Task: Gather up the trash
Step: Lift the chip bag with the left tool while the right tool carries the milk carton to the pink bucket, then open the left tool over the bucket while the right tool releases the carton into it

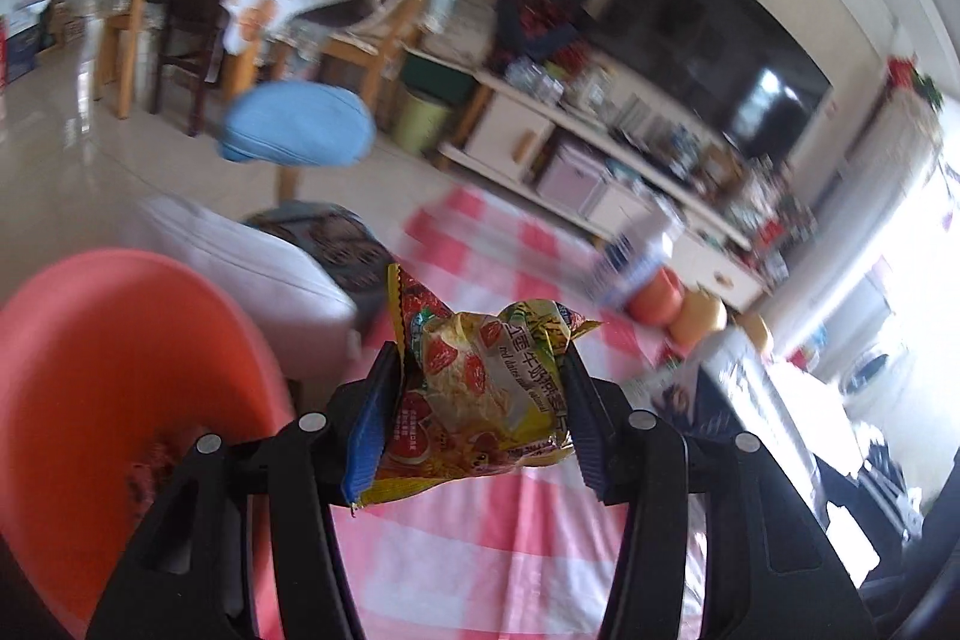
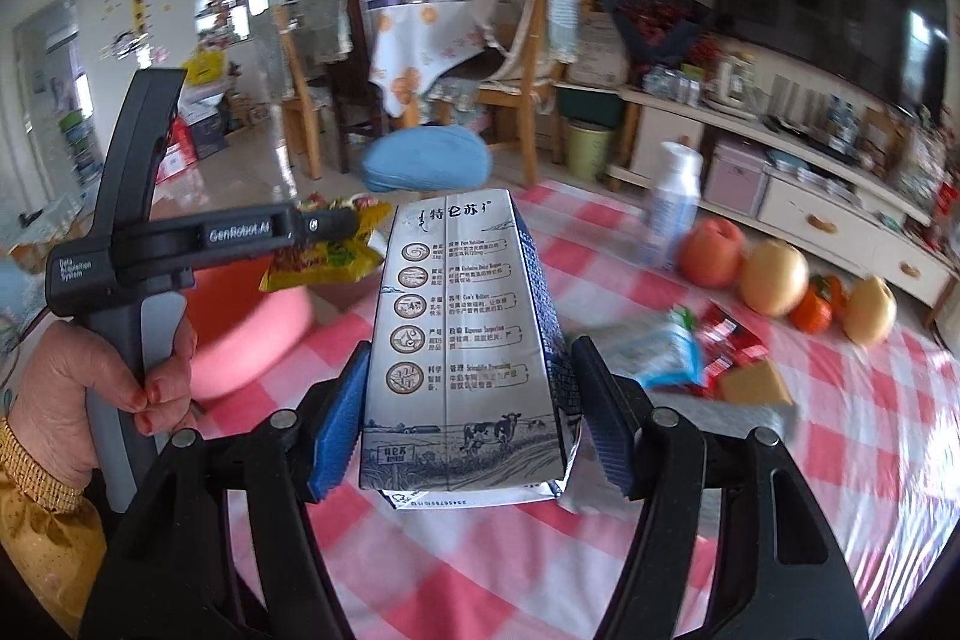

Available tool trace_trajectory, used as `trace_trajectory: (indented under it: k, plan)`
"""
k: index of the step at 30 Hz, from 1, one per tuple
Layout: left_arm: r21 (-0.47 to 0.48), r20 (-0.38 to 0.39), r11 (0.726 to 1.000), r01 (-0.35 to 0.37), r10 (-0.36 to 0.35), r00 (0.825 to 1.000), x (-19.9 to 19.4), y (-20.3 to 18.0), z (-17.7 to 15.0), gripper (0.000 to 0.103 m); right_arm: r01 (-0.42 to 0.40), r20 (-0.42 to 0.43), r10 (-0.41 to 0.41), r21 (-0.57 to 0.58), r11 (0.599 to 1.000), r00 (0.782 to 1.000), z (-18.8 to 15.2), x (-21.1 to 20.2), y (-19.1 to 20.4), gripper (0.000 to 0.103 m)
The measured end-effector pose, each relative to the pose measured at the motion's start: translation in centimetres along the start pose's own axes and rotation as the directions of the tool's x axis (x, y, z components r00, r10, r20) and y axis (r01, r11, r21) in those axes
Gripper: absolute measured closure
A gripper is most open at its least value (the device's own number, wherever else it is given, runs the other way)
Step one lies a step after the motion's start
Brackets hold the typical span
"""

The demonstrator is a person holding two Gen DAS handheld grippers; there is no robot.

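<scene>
Left gripper (image 1: 480,388) holds a crumpled yellow snack wrapper (image 1: 480,388) between its fingers (image 1: 372,424), which are partly closed and pinch it on both sides at frame centre. The wrapper looks light, soft and crinkly, probably slick foil. It has no stiffness, so a pinch across the bunched middle, as here, should hold better than one on a loose corner. The pink bin (image 1: 120,400) fills the lower left of the left view, just beside the wrapper.

Right gripper (image 2: 468,400) has a milk carton (image 2: 462,352) clamped between its fingers (image 2: 339,418), which stand fairly wide and press on the carton's two side walls near its base. The carton is stiff cardboard and likely empty, so light. The walls can buckle if squeezed hard, and a grip low across the narrow sides looks sound. It stands upright in the lower centre, raised over the checked counter (image 2: 540,568).

More trash lies at the right of the right view: a blue packet (image 2: 666,352) and a red wrapper (image 2: 729,340) on the counter, near fruit (image 2: 774,277).

A hand (image 2: 78,400) at lower left grips the left tool's handle. Both grippers point forward and downward, and the left one reaches across toward the bin.
</scene>
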State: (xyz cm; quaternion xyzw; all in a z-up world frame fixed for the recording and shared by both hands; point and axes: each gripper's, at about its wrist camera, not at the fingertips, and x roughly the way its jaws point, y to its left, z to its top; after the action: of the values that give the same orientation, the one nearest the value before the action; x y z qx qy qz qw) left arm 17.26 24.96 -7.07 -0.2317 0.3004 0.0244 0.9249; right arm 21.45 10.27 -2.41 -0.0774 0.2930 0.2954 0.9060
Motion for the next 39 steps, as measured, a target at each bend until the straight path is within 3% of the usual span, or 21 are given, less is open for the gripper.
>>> trace_trajectory:
  k: [5,9,15,19,21,22,24,31,36,39]
  plan:
    - [-0.087,0.068,0.989,-0.118,0.124,0.99,-2.9,4.8,1.6,0.05,-0.073,-0.011,0.072,-0.078,0.994,0.997,1.9,2.2,5.1,0.037]
    - [-0.153,0.086,0.96,-0.234,0.248,0.965,-4.5,8.4,2.3,0.05,-0.131,-0.033,0.128,-0.129,0.983,0.991,3.0,4.5,9.0,0.037]
    - [-0.245,0.073,0.917,-0.313,0.34,0.938,-5.8,12.4,2.6,0.05,-0.192,-0.073,0.181,-0.174,0.966,0.981,4.2,7.7,13.2,0.037]
    - [-0.267,0.062,0.902,-0.34,0.368,0.928,-5.9,13.7,2.8,0.048,-0.218,-0.101,0.202,-0.19,0.957,0.974,4.6,9.6,15.1,0.036]
    - [-0.263,0.054,0.9,-0.347,0.373,0.926,-5.7,13.8,2.9,0.042,-0.24,-0.134,0.218,-0.179,0.954,0.967,4.4,10.5,15.5,0.031]
    - [-0.26,0.059,0.899,-0.351,0.378,0.924,-5.7,13.6,2.8,0.033,-0.244,-0.142,0.222,-0.169,0.955,0.965,4.3,10.9,15.5,0.028]
    - [-0.248,0.072,0.898,-0.363,0.391,0.917,-5.8,13.3,2.8,0.026,-0.253,-0.134,0.234,-0.146,0.956,0.963,3.9,10.8,15.1,0.019]
    - [-0.231,0.112,0.898,-0.375,0.407,0.907,-5.8,12.1,2.9,0.015,-0.204,-0.091,0.197,-0.077,0.976,0.976,2.6,8.7,12.5,0.016]
    - [-0.221,0.191,0.92,-0.325,0.368,0.91,-6.2,10.9,2.6,0.013,-0.174,-0.066,0.172,-0.013,0.985,0.983,1.6,7.0,10.2,0.015]
    - [-0.159,0.282,0.94,-0.302,0.336,0.899,-6.4,9.0,2.3,0.011,-0.155,-0.059,0.154,-0.001,0.988,0.986,0.9,6.0,9.3,0.015]
